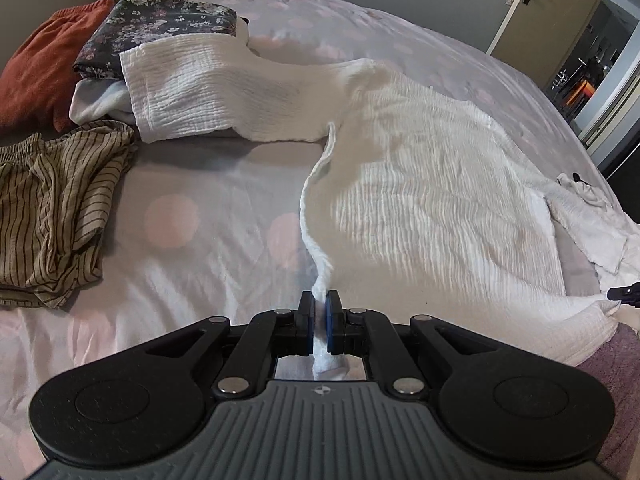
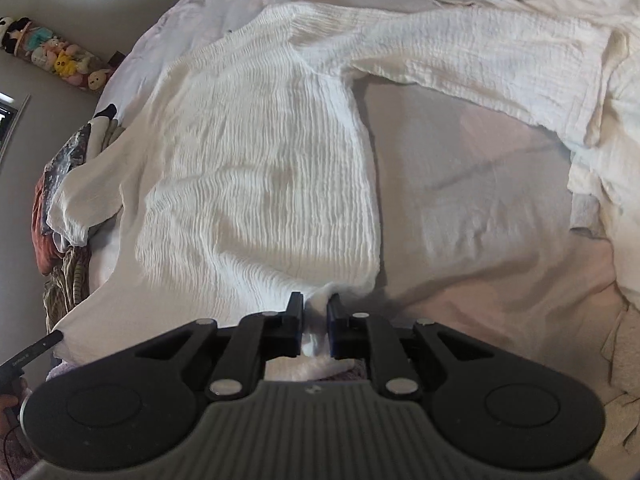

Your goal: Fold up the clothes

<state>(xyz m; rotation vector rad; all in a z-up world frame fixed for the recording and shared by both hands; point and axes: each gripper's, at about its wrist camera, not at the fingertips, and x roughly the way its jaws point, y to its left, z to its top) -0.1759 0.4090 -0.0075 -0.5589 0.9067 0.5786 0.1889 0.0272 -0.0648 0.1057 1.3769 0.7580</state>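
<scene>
A white crinkled long-sleeved shirt [image 1: 420, 200] lies spread on the bed [image 1: 200, 248]. My left gripper [image 1: 319, 300] is shut on its near edge, and a thin ridge of cloth rises from the bed into the pads. One sleeve [image 1: 192, 92] reaches out over a pile of folded clothes. In the right wrist view the same shirt [image 2: 256, 160] fills the middle and its other sleeve [image 2: 500, 56] stretches to the right. My right gripper [image 2: 316, 304] holds a bunch of the hem, with its jaws a little apart around the cloth.
A striped brown garment [image 1: 52, 216] lies at the left, with a folded floral piece [image 1: 160, 28] and a rust-orange one [image 1: 44, 68] behind it. More white clothes [image 2: 600, 168] are heaped at the right. Plush toys [image 2: 60, 60] line the wall. A door [image 1: 532, 8] stands open beyond the bed.
</scene>
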